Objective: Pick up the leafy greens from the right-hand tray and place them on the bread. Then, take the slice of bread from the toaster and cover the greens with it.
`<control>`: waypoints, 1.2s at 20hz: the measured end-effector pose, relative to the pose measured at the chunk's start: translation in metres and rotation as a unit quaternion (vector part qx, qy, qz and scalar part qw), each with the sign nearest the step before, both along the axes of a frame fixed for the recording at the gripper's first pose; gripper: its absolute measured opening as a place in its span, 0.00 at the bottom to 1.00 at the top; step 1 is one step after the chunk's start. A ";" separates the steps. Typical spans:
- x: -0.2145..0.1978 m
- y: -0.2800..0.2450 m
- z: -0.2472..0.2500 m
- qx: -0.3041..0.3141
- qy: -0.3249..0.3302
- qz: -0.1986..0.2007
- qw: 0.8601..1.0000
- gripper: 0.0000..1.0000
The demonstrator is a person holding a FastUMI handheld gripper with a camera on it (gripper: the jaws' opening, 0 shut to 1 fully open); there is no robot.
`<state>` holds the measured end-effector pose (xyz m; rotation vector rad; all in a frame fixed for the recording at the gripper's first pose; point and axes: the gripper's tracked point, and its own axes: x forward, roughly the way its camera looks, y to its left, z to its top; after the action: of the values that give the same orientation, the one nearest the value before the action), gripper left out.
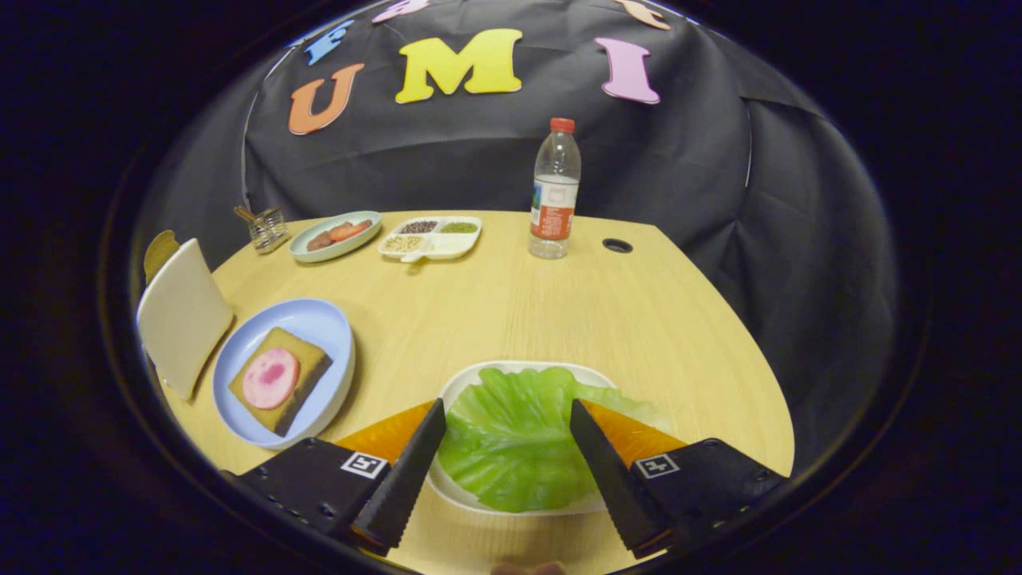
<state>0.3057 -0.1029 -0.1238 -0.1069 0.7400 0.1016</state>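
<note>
A green lettuce leaf (511, 435) lies on a white tray (479, 374) directly between my fingers. My gripper (508, 409) is open, one finger on each side of the leaf and neither pressing on it. To the left, a pale blue plate (319, 323) holds a slice of bread (297, 387) topped with a round pink slice of meat (271, 378). Beyond that plate, at the table's left edge, stands a cream toaster (182, 315) with a slice of bread (160, 251) sticking out of its top.
At the back of the wooden table (559, 311) are a water bottle (554, 192) with a red cap, a divided white dish (432, 236) of seeds, a green oval dish (335, 235) with sausages and a small glass holder (267, 228). A cable hole (616, 245) sits right of the bottle.
</note>
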 end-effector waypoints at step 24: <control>-0.024 0.082 0.105 0.097 -0.111 0.032 0.989 0.00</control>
<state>0.2817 -0.0213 -0.0191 0.0444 0.5020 0.2193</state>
